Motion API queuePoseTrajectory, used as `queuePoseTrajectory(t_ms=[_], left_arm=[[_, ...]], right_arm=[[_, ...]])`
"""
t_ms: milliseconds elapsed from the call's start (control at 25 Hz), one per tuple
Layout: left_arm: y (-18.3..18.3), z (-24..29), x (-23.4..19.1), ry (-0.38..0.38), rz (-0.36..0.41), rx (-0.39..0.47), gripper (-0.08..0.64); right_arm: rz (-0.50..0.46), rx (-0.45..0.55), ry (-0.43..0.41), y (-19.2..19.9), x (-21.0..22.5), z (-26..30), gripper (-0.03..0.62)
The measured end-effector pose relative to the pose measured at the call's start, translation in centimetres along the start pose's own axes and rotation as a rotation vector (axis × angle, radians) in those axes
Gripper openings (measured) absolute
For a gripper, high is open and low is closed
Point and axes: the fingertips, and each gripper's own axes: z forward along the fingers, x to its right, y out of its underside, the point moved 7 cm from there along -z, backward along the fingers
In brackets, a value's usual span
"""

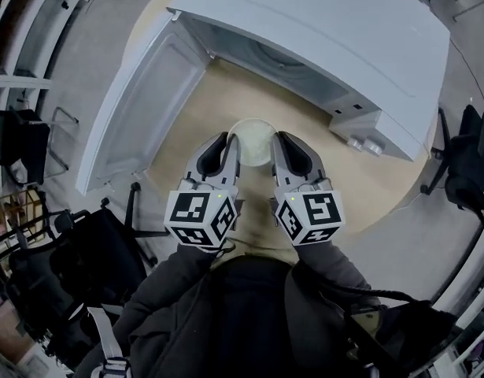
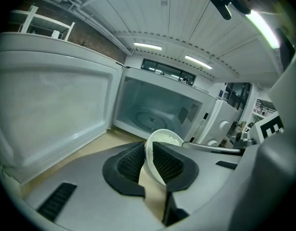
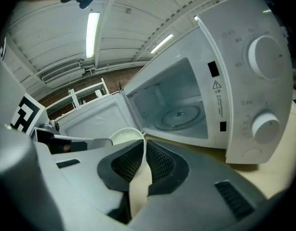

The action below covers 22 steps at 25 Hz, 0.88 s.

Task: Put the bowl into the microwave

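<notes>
Head view, left to right: black chairs (image 1: 21, 144) off the table edge, then the white microwave door (image 1: 139, 109) swung fully open to the left, resting over the round wooden table (image 1: 249, 93). Left gripper (image 1: 226, 146) is in front of the open cavity, marker cube (image 1: 201, 219) toward the person. In its own view the left gripper (image 2: 148, 154) has both black ribbed pads (image 2: 131, 160) pinched on the rim wall of the white bowl (image 2: 163, 137), one pad outside and one inside, so it's clamped on the bowl's left side. The bowl (image 1: 253, 136) sits between the two grippers, just in front of the cavity mouth and outside the microwave (image 1: 344, 38). Can't tell if its base touches the table. Contents look pale, no detail readable. Right gripper (image 1: 285, 146) mirrors this on the bowl's right side, cube (image 1: 308, 217) toward the person. In the right gripper view its jaws (image 3: 144, 154) are nearly together with the thin bowl (image 3: 123, 136) rim sandwiched between the pads (image 3: 160, 162), so it's gripping too. Behind, the cavity is lit up with the glass turntable (image 3: 179, 115) visible. The control panel with two round knobs (image 3: 265, 57) is on the microwave's right side, the lower knob (image 3: 265, 126) beneath the first. The same knobs (image 1: 363, 144) show in the head view, at the right of the bowl.
</notes>
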Motion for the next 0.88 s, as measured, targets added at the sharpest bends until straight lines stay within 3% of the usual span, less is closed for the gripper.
queuePoseTrajectory(t_ms=[280,880], left_arm=[[-3.3,2.7,0.7,0.068,0.047,-0.011,0.061],[-5.2,8.7,-1.5,0.236,0.049,-0.074,0.061]], right_arm=[[0.023,0.049,0.077,-2.8,1.2,0.8,0.028],[0.055,0.077,0.293,-3.7,2.1,3.9,0.028]])
